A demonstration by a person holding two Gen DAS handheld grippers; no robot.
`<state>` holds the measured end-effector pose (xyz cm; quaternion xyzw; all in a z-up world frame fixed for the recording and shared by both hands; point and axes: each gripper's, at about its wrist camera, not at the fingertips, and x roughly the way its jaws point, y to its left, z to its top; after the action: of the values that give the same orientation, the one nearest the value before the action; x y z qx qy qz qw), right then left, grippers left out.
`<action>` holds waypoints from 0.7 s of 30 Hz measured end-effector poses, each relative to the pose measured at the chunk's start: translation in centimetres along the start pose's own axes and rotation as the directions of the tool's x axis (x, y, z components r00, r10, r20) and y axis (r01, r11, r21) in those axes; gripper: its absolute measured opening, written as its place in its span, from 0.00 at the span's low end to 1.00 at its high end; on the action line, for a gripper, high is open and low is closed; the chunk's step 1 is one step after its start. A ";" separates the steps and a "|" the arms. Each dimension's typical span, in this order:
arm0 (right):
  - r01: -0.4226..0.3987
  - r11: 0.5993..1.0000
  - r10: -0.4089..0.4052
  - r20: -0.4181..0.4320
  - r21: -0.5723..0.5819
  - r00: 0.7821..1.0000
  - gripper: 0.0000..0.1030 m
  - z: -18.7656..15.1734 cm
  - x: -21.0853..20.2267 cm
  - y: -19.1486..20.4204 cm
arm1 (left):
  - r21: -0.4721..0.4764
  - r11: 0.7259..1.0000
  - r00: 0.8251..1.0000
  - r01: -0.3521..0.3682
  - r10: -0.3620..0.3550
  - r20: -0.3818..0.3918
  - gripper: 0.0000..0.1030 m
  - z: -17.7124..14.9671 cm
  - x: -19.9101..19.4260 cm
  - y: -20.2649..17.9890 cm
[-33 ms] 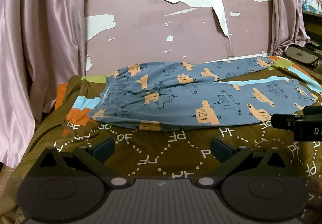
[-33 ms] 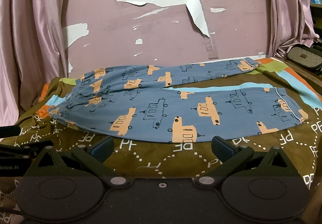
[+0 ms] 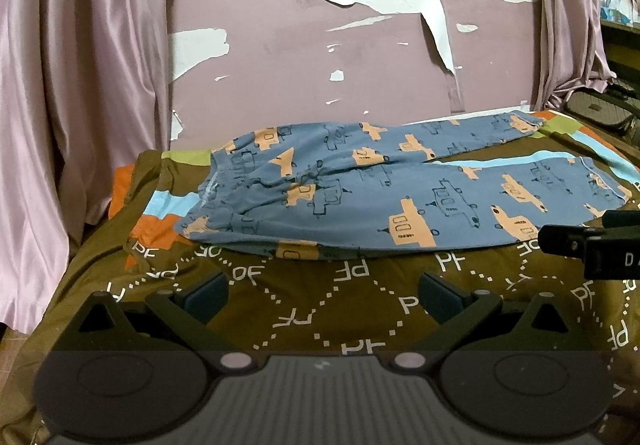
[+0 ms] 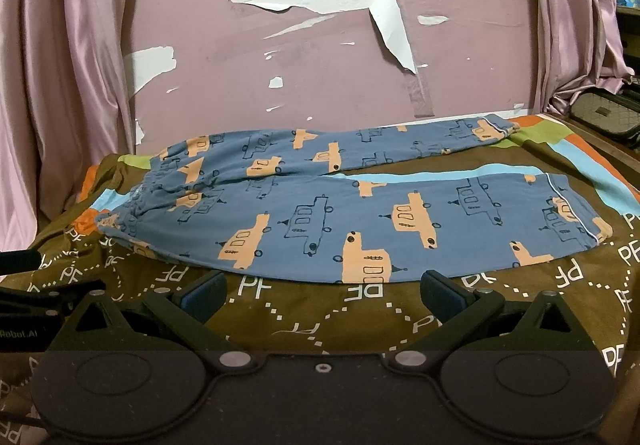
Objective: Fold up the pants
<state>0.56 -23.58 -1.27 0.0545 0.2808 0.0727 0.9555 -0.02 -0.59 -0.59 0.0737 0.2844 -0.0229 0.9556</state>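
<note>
Blue pants (image 3: 380, 197) with orange boat prints lie flat on the brown bedspread (image 3: 320, 305), waistband at the left, both legs spread apart toward the right. They also show in the right wrist view (image 4: 340, 221). My left gripper (image 3: 322, 295) is open and empty, just short of the near edge of the pants below the waist. My right gripper (image 4: 322, 295) is open and empty, just short of the near leg's edge. The right gripper's body (image 3: 592, 245) shows at the right edge of the left wrist view.
A pink wall (image 3: 320, 77) with peeling paint stands right behind the bed. Pink curtains (image 3: 80, 85) hang at both sides. A dark bag (image 4: 604, 113) lies beyond the bed's far right corner. The bed's left edge (image 3: 72, 257) drops off.
</note>
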 end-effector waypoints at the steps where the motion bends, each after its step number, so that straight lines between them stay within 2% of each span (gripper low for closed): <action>1: 0.001 1.000 -0.001 0.000 -0.001 1.000 0.99 0.0 0.0 0.0 | 0.001 1.000 1.000 -0.001 0.001 -0.001 1.00 0.0 0.0 0.0; 8: 0.000 1.000 0.000 -0.011 -0.002 1.000 0.99 0.0 0.1 0.0 | 0.002 1.000 1.000 0.018 -0.018 -0.020 1.00 -0.1 0.2 0.0; 12: 0.009 1.000 -0.009 -0.053 -0.001 0.999 0.99 -0.3 0.9 -0.1 | -0.008 0.998 0.995 0.061 -0.061 -0.077 1.00 -0.2 1.2 0.1; 16: 0.011 1.000 -0.010 -0.056 0.005 0.998 0.99 -0.3 0.9 -0.1 | -0.013 0.997 0.991 0.076 -0.077 -0.113 1.00 -0.4 2.0 -0.1; 19: 0.014 1.000 -0.013 -0.055 0.010 0.998 0.99 0.6 0.9 -0.4 | -0.016 0.996 0.985 0.093 -0.094 -0.141 1.00 0.2 2.9 -0.1; 21: 0.029 1.000 -0.029 -0.056 -0.010 0.998 0.99 1.7 1.2 -0.5 | 0.014 0.995 0.982 0.096 -0.092 -0.164 1.00 1.3 3.6 -0.3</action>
<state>2.54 -23.96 -0.51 0.0440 0.3081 0.0615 0.9483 3.69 -1.05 -1.54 0.0720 0.3646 -0.0650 0.9261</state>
